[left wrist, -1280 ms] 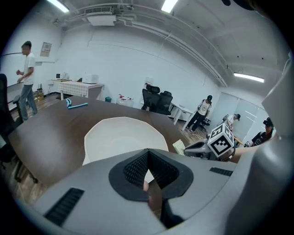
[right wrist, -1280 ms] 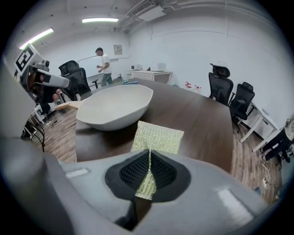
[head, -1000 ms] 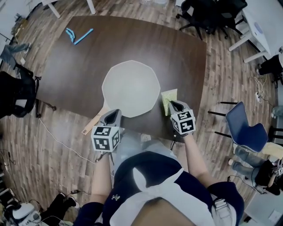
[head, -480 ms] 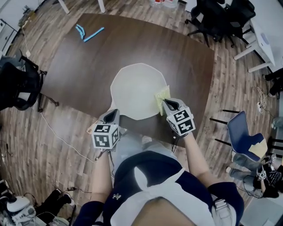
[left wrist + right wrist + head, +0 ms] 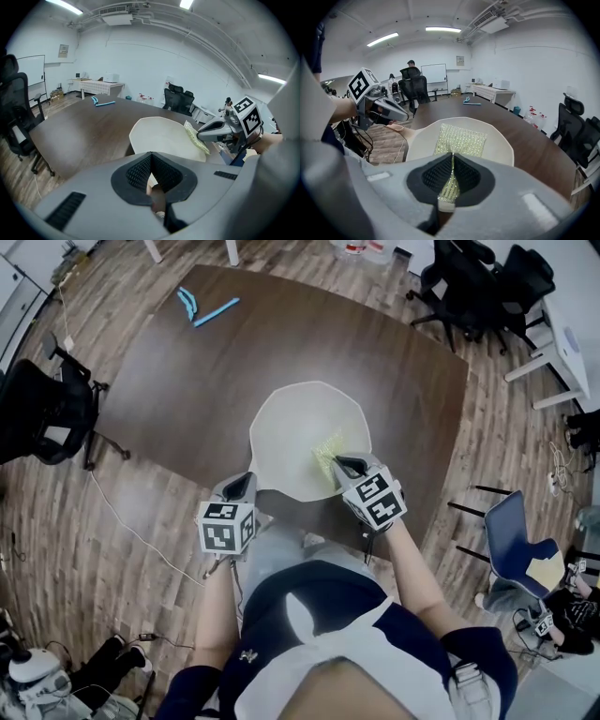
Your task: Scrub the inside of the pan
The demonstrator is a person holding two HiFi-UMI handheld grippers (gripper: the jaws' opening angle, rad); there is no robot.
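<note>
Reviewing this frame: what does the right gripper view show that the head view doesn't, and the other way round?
Only the right gripper view: the right gripper's jaws pinched shut on the sponge's edge, the pan handle running to the left gripper, and a whiteboard and a person at the far end of the room. Only the head view: the right gripper's marker cube and a blue chair on the floor. Both: the sponge over the pan, with the left gripper at the pan's near side.

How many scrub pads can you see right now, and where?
1. The yellow-green mesh scrub pad, clamped in the right tool, is over the inside of the white pan, near its rim. No other shows on the dark brown table, though its near edge is hidden.
</note>
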